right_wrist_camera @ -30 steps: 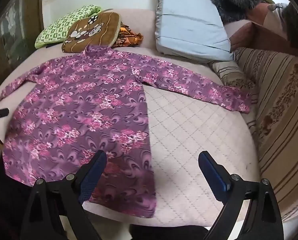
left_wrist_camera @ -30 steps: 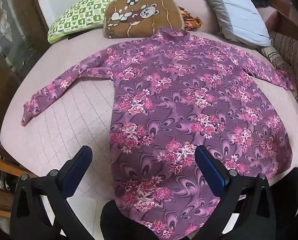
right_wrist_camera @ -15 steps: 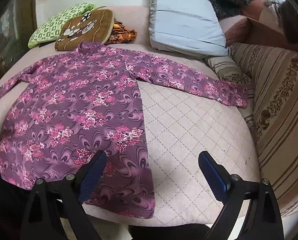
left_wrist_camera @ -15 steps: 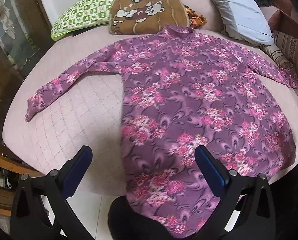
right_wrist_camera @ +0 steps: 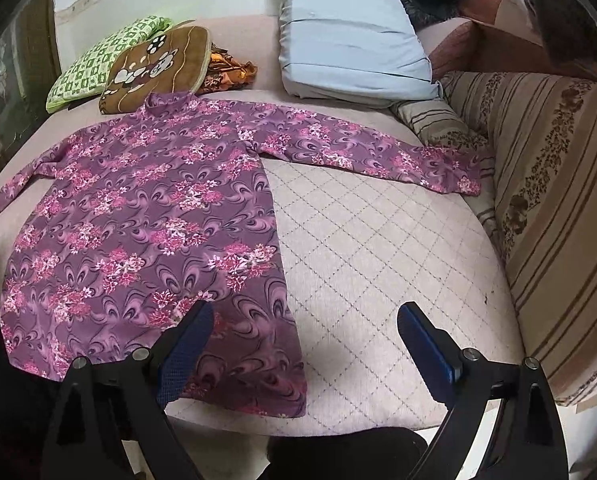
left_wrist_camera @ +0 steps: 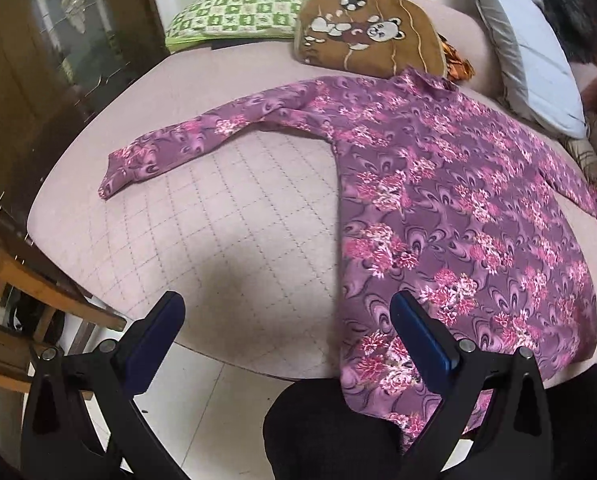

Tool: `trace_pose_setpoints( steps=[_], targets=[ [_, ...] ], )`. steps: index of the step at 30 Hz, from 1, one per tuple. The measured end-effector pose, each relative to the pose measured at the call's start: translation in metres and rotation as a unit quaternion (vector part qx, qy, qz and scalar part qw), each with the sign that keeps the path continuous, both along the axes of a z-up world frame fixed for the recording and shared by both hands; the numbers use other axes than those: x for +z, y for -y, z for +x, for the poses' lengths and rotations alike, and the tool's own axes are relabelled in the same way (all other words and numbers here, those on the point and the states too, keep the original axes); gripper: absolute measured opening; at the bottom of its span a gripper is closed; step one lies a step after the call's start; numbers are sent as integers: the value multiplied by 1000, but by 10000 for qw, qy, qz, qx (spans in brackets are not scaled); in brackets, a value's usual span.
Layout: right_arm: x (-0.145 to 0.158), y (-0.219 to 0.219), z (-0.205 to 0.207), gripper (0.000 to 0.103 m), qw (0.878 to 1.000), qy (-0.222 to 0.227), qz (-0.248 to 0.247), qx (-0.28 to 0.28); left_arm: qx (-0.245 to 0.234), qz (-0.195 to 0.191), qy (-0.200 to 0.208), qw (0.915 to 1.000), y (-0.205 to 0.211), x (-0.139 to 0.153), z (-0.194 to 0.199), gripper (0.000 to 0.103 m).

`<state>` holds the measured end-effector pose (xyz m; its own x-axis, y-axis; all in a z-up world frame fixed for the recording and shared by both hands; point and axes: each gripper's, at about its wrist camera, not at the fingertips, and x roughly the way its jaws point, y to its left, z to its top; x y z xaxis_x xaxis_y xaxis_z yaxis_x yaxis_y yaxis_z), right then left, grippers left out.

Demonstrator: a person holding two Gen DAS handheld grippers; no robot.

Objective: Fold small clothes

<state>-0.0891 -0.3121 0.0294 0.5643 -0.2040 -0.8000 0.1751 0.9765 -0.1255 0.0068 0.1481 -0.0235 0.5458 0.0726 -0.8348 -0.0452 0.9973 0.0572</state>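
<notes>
**Pale pink quilted bed, top laid out, nothing folded yet**

Carries a purple floral long-sleeved top (left_wrist_camera: pixel 458 200), spread flat and front up. Points its collar at a brown bear-print cushion (left_wrist_camera: pixel 370 36) and drapes its hem (right_wrist_camera: pixel 238 396) over the near edge, against dark trouser legs (left_wrist_camera: pixel 330 432).

Shows left tongs (left_wrist_camera: pixel 286 304) gaping wide and empty, and right tongs (right_wrist_camera: pixel 306 314) equally wide, gripping nothing.

Has swung the left view leftward over the last second: now frames bare quilting (left_wrist_camera: pixel 218 220) and the left sleeve (left_wrist_camera: pixel 186 140), with the body of the top pushed to the right of frame. Has eased the right view toward the right sleeve (right_wrist_camera: pixel 378 152) too. Reads as both sides heading outward for the sleeves, so probably a first fold of sleeves in over the body. Leaves the cloth itself undisturbed, still unfolded.

Offers open quilt on both flanks below each sleeve, enough to come in low from the side.

Tightens at the edges:
- left cuff near the rounded bed rim, with a wooden table (left_wrist_camera: pixel 38 280) and floor tiles just beyond;
- right cuff touching or just beside a striped brown sofa cushion (right_wrist_camera: pixel 558 200), so little clearance past it;
- a pale blue pillow (right_wrist_camera: pixel 346 40) and green checked pillow (left_wrist_camera: pixel 250 4) lining the far side, near the shoulders.

Suggests pinching each cuff from the near side, not from beyond.
</notes>
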Motion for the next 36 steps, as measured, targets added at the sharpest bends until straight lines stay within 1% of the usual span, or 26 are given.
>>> trace_pose_setpoints(
  steps=[4, 7, 12, 18, 21, 24, 29, 31, 36],
  targets=[
    [0, -1, 0, 94, 10000, -3, 2, 10, -85, -21, -10, 10000, 8, -2, -3, 103],
    [2, -4, 2, 94, 10000, -9, 53, 28, -239, -46, -41, 9997, 21, -3, -3, 103],
    [4, -6, 5, 94, 10000, 0, 84, 46, -508, 24, -52, 9987, 42, -5, -3, 103],
    [-1, -7, 7, 94, 9999, -41, 88, 59, -768, 45, -71, 9970, 60, -7, -6, 103],
    [-7, -8, 9, 94, 9998, -130, 135, 61, -867, 146, -56, 9961, 70, -8, -7, 103],
    [-16, -10, 18, 94, 9992, -368, 124, -108, -959, 171, -66, 9952, 80, -9, -8, 103],
    [-28, -13, 33, 94, 9961, -616, 569, -287, -1044, 176, -88, 9943, 91, -11, -5, 103],
    [-29, -20, 36, 94, 9958, -629, 629, -195, -1063, 235, -38, 9940, 95, -10, -5, 103],
    [-20, -47, 37, 94, 9982, -430, 405, 135, -1120, 149, 60, 9936, 101, -7, -7, 103]
  ],
)
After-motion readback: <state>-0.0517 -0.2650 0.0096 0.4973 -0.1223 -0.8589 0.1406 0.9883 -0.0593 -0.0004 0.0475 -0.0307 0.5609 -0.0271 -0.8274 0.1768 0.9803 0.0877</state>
